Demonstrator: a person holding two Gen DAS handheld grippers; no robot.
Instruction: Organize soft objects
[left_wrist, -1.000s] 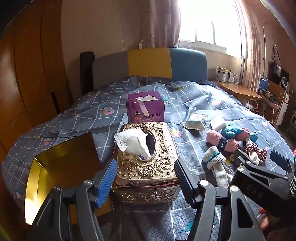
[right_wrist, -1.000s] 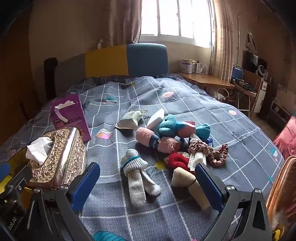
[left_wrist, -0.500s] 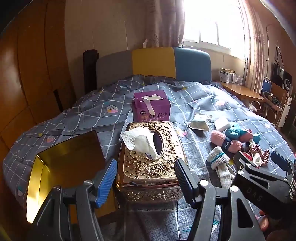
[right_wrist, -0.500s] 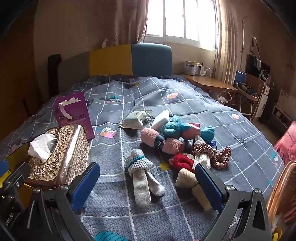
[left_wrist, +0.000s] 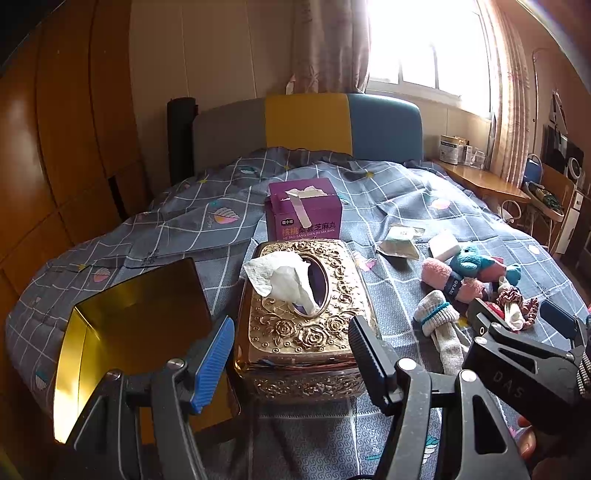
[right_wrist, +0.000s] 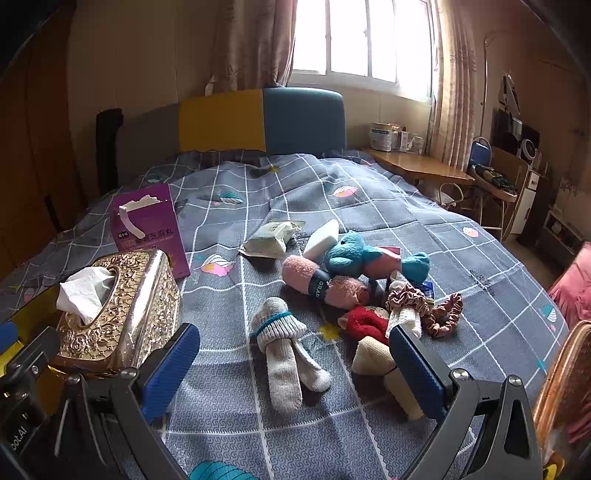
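Blue-padded tools (left_wrist: 290, 354) angled downward, parted

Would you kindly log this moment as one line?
left gripper: open, empty, before gold tissue box | right gripper: open, empty, above grey socks | soft pile: unsorted on bed

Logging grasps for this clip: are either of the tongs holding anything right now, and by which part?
Nothing is held. The left tongs stand open before the gold tissue box; the right tongs stand open above the grey socks.
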